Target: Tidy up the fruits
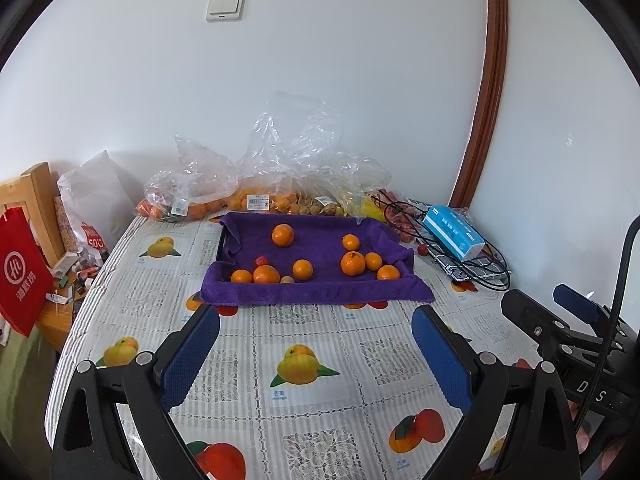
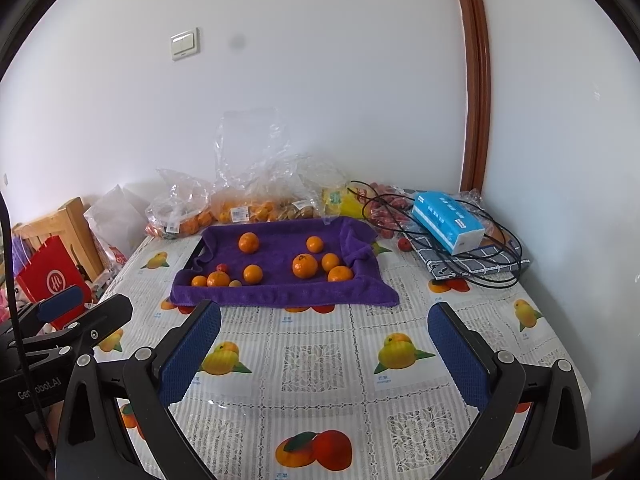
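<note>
A tray lined with a purple towel sits mid-table and holds several oranges, a small red fruit and a small brown fruit. My left gripper is open and empty, just in front of the tray's near edge. My right gripper is open and empty, also in front of the tray. Each gripper shows at the edge of the other's view. Clear bags of oranges and other fruit lie behind the tray.
A fruit-print tablecloth covers the table. At the back right lie a blue tissue box, black cables, red fruits and a checked cloth. A red paper bag and a wooden chair stand left of the table.
</note>
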